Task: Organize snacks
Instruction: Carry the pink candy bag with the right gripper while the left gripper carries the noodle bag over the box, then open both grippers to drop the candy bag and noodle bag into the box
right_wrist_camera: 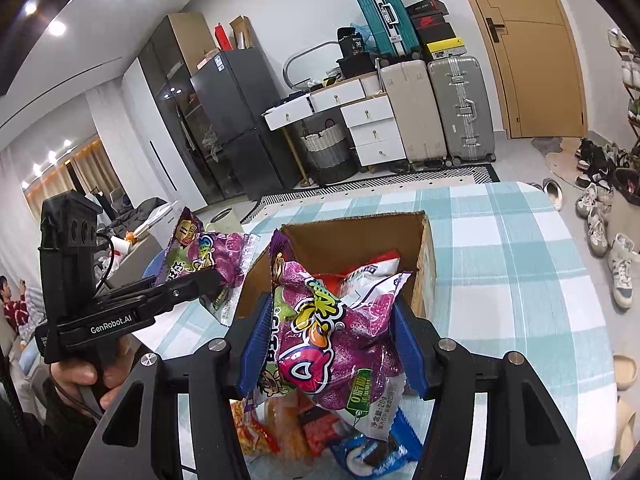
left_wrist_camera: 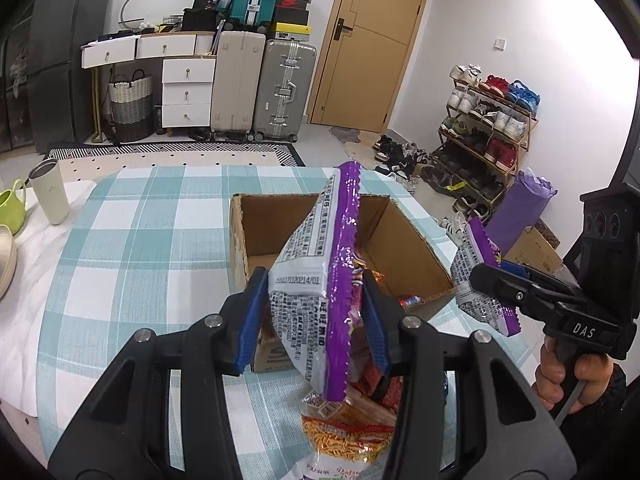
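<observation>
A purple snack bag [left_wrist_camera: 320, 280] is held clamped between the fingers of the left gripper [left_wrist_camera: 316, 316], raised above the near edge of the open cardboard box [left_wrist_camera: 256, 220]. A second purple snack bag [right_wrist_camera: 332, 340] is pinched the same way by the right gripper [right_wrist_camera: 332, 344], also just short of the box. Both bags are judged light, puffy and crinkly, with slick film that could slide (a grip across the flat sealed edge or the pinched middle would hold better than the inflated belly). The contents are probably brittle, so a gentle squeeze is advised. A few packets [right_wrist_camera: 372, 268] already lie inside the box, and loose snack packets [right_wrist_camera: 288, 432] remain on the checked surface [left_wrist_camera: 140, 240] below the fingers.
</observation>
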Available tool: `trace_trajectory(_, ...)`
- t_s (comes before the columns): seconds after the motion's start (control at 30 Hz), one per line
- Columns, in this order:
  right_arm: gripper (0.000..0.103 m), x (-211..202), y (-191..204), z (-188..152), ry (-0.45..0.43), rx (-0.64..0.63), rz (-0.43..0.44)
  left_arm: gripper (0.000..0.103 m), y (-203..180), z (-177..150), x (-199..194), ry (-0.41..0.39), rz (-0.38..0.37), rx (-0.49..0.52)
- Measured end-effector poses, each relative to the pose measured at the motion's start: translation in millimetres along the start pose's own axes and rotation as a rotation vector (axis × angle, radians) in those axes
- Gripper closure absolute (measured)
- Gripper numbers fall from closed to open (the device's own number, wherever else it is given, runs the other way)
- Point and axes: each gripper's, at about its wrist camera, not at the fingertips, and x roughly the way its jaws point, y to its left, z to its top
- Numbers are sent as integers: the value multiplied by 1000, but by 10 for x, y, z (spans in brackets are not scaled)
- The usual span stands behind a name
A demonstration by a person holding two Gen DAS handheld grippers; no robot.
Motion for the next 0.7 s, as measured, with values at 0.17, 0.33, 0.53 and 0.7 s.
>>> trace_trajectory(0.17,45,88,47,84,-10,-16,9,61,12,125,134,0,5,7)
trace_trajectory(0.33,45,192,68,139,-12,-22,16,61,25,194,293,7,19,17)
trace_trajectory(0.53,45,345,79,216,3,-32,20,61,5,209,486,24,46,36)
trace_trajectory(0.7,45,460,98,281,5,-43,19,61,52,211,629,35,64,35)
